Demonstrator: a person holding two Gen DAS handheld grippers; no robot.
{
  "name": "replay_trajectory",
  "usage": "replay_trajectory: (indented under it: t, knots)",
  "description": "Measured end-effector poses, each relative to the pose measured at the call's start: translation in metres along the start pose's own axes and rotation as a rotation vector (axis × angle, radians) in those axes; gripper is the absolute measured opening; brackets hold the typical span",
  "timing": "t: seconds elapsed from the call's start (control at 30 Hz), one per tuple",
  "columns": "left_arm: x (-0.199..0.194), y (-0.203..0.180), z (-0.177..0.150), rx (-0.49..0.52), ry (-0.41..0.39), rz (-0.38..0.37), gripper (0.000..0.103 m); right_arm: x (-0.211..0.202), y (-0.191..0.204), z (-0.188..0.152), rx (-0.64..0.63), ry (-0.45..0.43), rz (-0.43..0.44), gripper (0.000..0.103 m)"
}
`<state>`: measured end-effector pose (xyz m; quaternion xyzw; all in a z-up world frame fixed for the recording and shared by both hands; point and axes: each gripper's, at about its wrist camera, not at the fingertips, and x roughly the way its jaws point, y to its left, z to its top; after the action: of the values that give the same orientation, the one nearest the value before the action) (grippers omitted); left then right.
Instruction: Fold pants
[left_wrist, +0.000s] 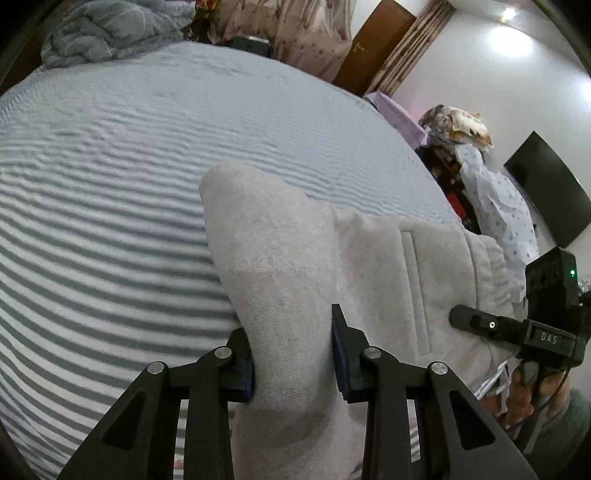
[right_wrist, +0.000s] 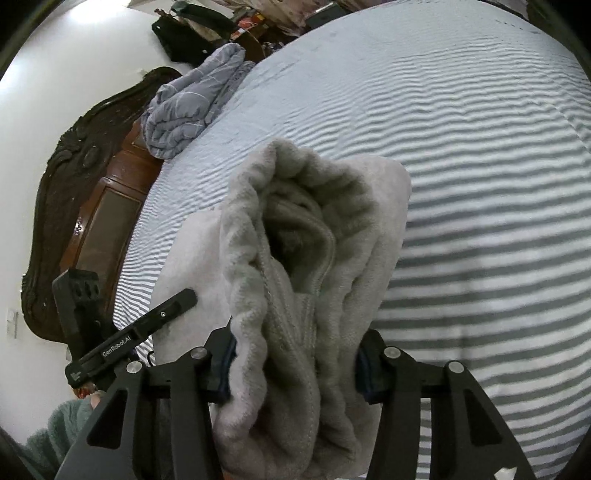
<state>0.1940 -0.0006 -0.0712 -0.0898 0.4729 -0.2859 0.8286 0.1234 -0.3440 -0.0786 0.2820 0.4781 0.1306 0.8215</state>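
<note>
Light grey fleece pants (left_wrist: 295, 266) hang above a grey-and-white striped bed. My left gripper (left_wrist: 293, 354) is shut on a flat folded leg part of the pants, pads pressing both sides of the cloth. In the right wrist view my right gripper (right_wrist: 295, 365) is shut on the bunched elastic waistband of the pants (right_wrist: 306, 258), whose opening gapes toward the camera. The right gripper also shows at the right edge of the left wrist view as a black finger (left_wrist: 480, 325). The left gripper shows at the lower left of the right wrist view (right_wrist: 162, 317).
The striped bedsheet (left_wrist: 110, 184) spreads beyond the pants. A crumpled grey quilt (right_wrist: 192, 107) lies at the head of the bed by a dark carved wooden headboard (right_wrist: 66, 192). Clothes piles (left_wrist: 495, 206) and a black screen (left_wrist: 546, 192) stand past the bed's right edge.
</note>
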Motion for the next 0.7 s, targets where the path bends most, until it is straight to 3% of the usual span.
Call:
replay_trajectory:
  t: [0.37, 0.7]
  knots:
    - [-0.014, 0.035, 0.060, 0.024, -0.077, 0.079, 0.033, 0.037, 0.038, 0.062, -0.044, -0.010, 0.064, 0.046]
    - [0.013, 0.081, 0.106, -0.002, -0.079, 0.114, 0.033, 0.097, 0.054, 0.122, -0.073, 0.032, 0.068, 0.046]
